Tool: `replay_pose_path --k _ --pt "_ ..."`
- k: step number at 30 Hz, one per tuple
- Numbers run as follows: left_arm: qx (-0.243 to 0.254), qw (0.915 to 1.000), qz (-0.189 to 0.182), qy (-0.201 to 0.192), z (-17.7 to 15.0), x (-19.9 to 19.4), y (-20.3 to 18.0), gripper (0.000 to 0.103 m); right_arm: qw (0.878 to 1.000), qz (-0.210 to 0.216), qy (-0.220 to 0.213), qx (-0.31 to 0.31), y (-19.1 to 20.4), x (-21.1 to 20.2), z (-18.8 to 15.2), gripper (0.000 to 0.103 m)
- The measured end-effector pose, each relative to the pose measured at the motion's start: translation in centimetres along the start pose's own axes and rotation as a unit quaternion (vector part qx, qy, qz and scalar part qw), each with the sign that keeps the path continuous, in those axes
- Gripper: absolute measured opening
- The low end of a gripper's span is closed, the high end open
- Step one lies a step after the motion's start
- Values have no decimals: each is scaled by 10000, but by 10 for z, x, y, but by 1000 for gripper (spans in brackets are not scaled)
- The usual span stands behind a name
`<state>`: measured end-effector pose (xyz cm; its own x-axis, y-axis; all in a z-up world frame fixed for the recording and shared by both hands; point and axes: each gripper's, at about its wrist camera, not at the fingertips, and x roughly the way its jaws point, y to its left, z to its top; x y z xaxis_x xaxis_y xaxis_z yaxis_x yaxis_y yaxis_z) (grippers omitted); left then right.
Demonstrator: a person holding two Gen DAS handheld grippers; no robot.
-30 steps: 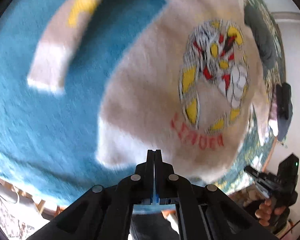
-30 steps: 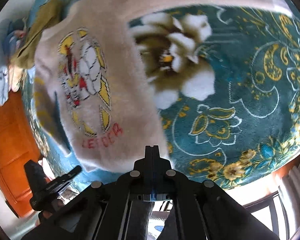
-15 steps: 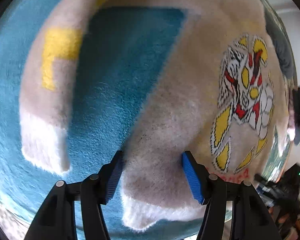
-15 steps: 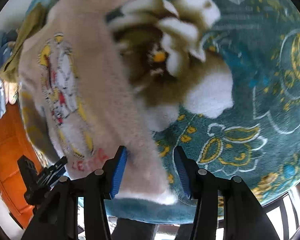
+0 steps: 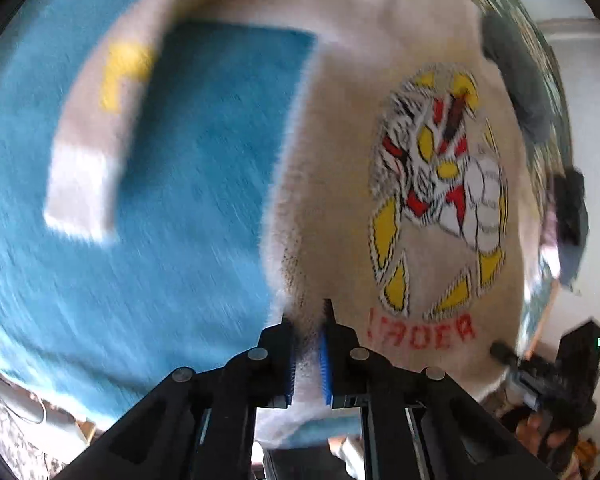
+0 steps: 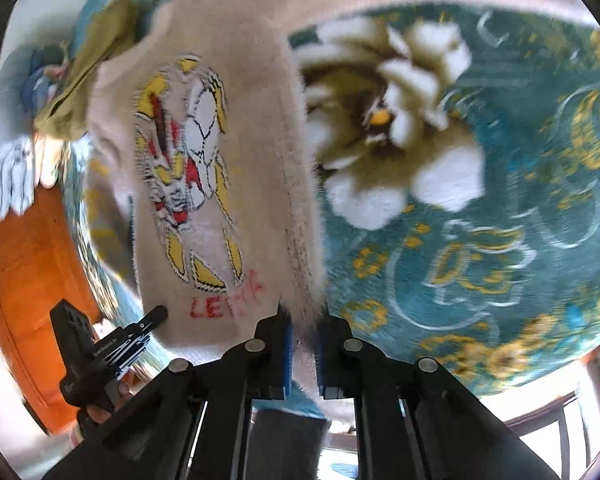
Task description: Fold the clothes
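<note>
A fuzzy beige sweater (image 5: pixel 340 140) with a yellow, red and white cartoon print and red lettering lies spread on a teal blanket (image 5: pixel 100 260). One sleeve with a white cuff (image 5: pixel 80 192) lies at the left. My left gripper (image 5: pixel 307 320) is shut on the sweater's bottom hem at its left corner. In the right wrist view the sweater (image 6: pixel 228 184) shows at the left, and my right gripper (image 6: pixel 302 320) is shut on the hem's right corner. Each gripper shows in the other's view, at the frame's edge.
The blanket has a large white flower (image 6: pixel 392 128) and gold patterns to the right of the sweater. An olive garment (image 6: pixel 84 80) and other clothes lie beyond the collar. An orange wooden panel (image 6: pixel 24 272) stands at the bed's left edge.
Both grippers went from shut and empty, to open around the hem corners, to shut on the hem now. Both views are blurred with motion.
</note>
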<state>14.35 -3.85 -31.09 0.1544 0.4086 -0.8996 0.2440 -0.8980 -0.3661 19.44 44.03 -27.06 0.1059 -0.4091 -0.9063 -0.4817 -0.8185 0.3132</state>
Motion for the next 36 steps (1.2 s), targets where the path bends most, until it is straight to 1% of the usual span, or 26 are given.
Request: replay_pose_path --k 4,6,7,9,12,14,15,16,17,18,19,20,21,22,23,24,25,27,28,29,30,31,32,33,35,36 --pt "-106 9994 28 322 -18 18 3 11 9993 -337 33 130 -28 -9 -8 8" --pt "-131 9993 31 339 -18 18 5 11 9985 -425 76 334 -42 -1 -8 9" --pt "-140 9994 17 305 -16 14 7 15 9984 -423 92 367 -42 4 -8 9" --pt "-160 9996 -9 239 -13 5 11 16 9980 -524 117 321 -37 12 -8 9" --pt "-280 9994 200 -26 -6 -15 26 23 9980 -612 81 161 -19 18 -13 13" --pt "-362 9982 361 -327 2 -36 42 23 9982 -572 -26 187 -15 12 -11 14" --pt "-339 9971 484 -478 6 -46 48 26 9982 -552 -80 200 -13 10 -10 19" --pt "-282 9955 656 -629 9 -55 53 36 9983 -520 -175 211 -11 6 -10 25" --pt "-130 9919 951 -838 13 -65 58 44 9981 -498 -291 213 -6 1 -10 27" --pt "85 9858 1317 -1041 17 -72 60 62 9978 -502 -375 206 0 -2 -10 32" --pt "318 9778 1690 -1195 21 -77 61 67 9975 -505 -458 200 6 -5 -10 33" --pt "588 9688 2026 -1299 26 -78 62 67 9970 -509 -542 193 12 -8 -9 33" --pt "810 9631 2195 -1329 31 -76 62 67 9967 -528 -588 189 14 -11 -7 33" --pt "984 9599 2267 -1324 34 -73 61 68 9965 -569 -588 180 14 -13 -4 33" --pt "1168 9562 2348 -1299 60 -55 39 68 9963 -619 -578 162 20 -10 -5 33" --pt "1370 9499 2514 -1254 81 -37 21 68 9962 -659 -559 145 27 -5 -6 33" --pt "1578 9411 2735 -1205 84 -29 20 68 9961 -684 -535 130 33 -2 -9 33" --pt "1809 9247 3133 -1188 55 31 -29 67 9961 -734 -486 102 44 4 -14 33" --pt "1860 9189 3275 -1177 54 37 -28 65 9961 -744 -462 97 49 6 -17 33" --pt "1862 9178 3308 -1161 53 36 -22 60 9963 -740 -434 102 53 6 -21 33" --pt "1829 9205 3260 -1142 52 32 -13 36 9963 -753 -404 98 58 7 -25 33" --pt "1793 9241 3175 -1145 57 26 -5 25 9962 -779 -376 87 61 9 -28 33" --pt "1756 9284 3062 -1163 67 20 2 20 9961 -803 -345 75 65 10 -30 33" --pt "1718 9350 2863 -1193 72 11 9 16 9960 -830 -318 61 70 13 -30 33" --pt "1701 9488 2371 -1214 73 -10 22 16 9958 -856 -323 86 78 17 -32 33" --pt "1732 9554 2078 -1185 81 -22 28 16 9957 -860 -333 109 82 19 -33 33"
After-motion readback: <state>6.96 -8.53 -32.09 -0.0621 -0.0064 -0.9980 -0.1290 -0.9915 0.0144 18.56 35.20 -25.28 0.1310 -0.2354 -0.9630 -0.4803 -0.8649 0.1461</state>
